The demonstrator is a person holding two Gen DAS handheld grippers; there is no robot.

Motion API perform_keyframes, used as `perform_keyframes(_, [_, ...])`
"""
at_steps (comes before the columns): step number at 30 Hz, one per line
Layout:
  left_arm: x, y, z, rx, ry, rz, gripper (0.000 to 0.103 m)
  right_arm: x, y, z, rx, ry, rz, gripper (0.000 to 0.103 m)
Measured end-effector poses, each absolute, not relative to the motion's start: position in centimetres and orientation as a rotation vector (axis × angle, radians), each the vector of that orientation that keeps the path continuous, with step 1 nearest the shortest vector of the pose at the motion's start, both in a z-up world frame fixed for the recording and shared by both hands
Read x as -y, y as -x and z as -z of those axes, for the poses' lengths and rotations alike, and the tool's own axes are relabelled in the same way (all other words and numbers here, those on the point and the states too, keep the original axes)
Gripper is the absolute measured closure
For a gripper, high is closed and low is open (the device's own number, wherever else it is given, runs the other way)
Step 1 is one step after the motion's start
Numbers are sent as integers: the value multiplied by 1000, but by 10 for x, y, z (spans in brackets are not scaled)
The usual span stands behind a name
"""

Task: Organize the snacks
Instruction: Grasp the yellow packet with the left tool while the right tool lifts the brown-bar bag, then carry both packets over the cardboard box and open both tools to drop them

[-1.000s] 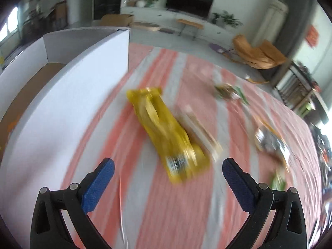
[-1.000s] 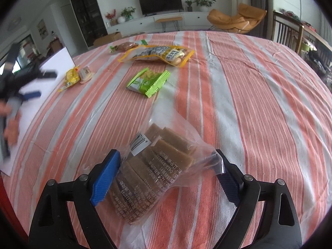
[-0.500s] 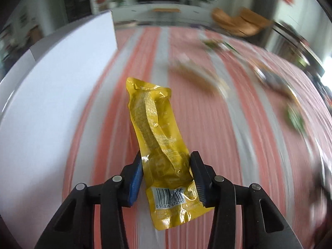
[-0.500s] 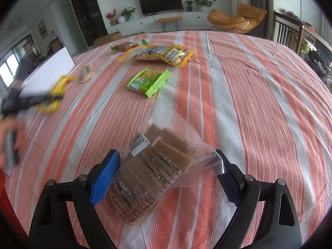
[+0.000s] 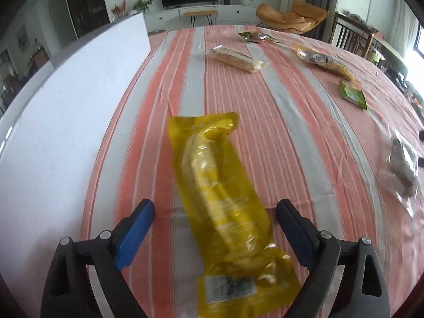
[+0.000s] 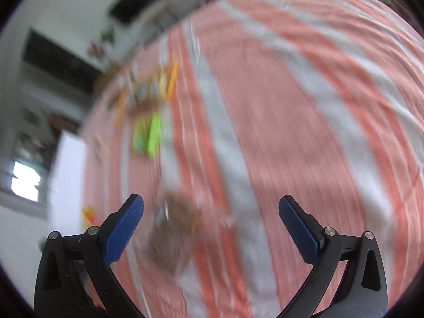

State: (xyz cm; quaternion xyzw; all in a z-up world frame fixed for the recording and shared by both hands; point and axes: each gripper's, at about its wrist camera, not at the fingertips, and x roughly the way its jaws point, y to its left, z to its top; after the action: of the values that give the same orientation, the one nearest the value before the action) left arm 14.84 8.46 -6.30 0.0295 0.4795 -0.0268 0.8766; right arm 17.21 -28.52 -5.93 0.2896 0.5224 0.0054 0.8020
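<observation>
A: Left tongs (image 5: 213,213)?
B: Spread wide, low over the tabletop (image 5: 291,122). Glossy yellow packet (image 5: 222,198) lay lengthwise between the blue pads, touching neither, lower centre of frame.
A: Right tongs (image 6: 210,212)?
B: Also spread, tilted, view badly blurred. Clear crinkly bag of brown bars (image 6: 172,235) sat in the lower centre, nearer the left pad; contact unclear.
A: Surroundings?
B: Striped orange-and-white cloth. Flat white box wall (image 5: 66,122) at left. Clear-wrapped biscuit pack (image 5: 235,59) upper centre.

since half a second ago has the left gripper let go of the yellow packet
Yes. The left gripper fingers, shut on the yellow packet earlier, now stand wide apart beside the white box.
</observation>
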Motion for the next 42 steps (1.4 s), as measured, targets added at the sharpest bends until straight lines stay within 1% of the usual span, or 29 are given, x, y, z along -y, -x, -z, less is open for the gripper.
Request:
perform_keyframes(1, [-84,-149,63,-994,-72,49,9,266,-173,61,-1159,-586,-28,0])
perform_keyframes(2, [-82,-149,63,-983,-82,51,12,244,-174,65,-1193,-547,-30,0])
perform_keyframes(3, [-83,-147,62,-973,-78,69,18,221,-175,66,-1199,-474,8,0])
perform_keyframes(4, [-84,-146,61,-961,-47,123,39,207,-176,66,-1192,-405,38,0])
perform_keyframes(5, [-84,-146,59,-954,-45,124,55,183,-181,70,-1201,-302,53,0])
perform_keyframes(7, [-88,-143,56,-952,-49,134,58,150,-189,76,-1202,-88,92,1])
perform_keyframes(8, [-92,-141,54,-953,-25,146,59,142,-187,77,-1176,-58,72,6])
perform_keyframes(9, [-97,-136,52,-948,8,161,60,142,-185,75,-1161,-57,70,15])
perform_keyframes(10, [-103,-130,48,-937,46,174,60,146,-180,69,-1136,-62,79,39])
perform_keyframes(11, [-110,-124,43,-922,91,187,60,154,-173,59,-1112,-92,64,57])
perform_keyframes(12, [-114,-119,37,-908,125,198,60,157,-171,54,-1105,-102,62,61])
perform_keyframes(13, [-117,-116,31,-893,146,206,60,162,-167,47,-1097,-120,50,65])
perform_keyframes(16, [-122,-107,3,-825,154,206,60,177,-160,30,-1067,-198,-5,65])
perform_keyframes(20, [-127,-98,-32,-736,82,152,59,172,-154,10,-1037,-227,-49,65])
perform_keyframes(24, [-135,-94,-47,-702,40,101,59,171,-153,-2,-1030,-283,-102,67])
perform_keyframes(30, [-152,-90,-56,-682,29,53,59,151,-156,-23,-1011,-382,-220,75])
perform_keyframes(31, [-158,-90,-59,-676,34,45,59,146,-158,-27,-1007,-396,-242,84])
perform_keyframes(32, [-162,-89,-62,-672,42,41,59,139,-161,-32,-999,-418,-269,88])
perform_keyframes(33, [-169,-89,-64,-668,54,37,59,132,-166,-35,-998,-445,-300,89])
perform_keyframes(34, [-176,-89,-66,-666,70,33,59,124,-169,-38,-998,-458,-328,96])
perform_keyframes(37, [-199,-85,-71,-659,121,15,59,99,-182,-46,-996,-437,-376,97])
perform_keyframes(38, [-209,-83,-73,-656,132,2,59,89,-187,-49,-996,-402,-373,97])
perform_keyframes(40, [-223,-77,-75,-648,150,-14,59,72,-196,-50,-1023,-281,-345,94])
perform_keyframes(42, [-233,-70,-76,-640,169,-20,59,53,-203,-39,-1077,-103,-294,52])
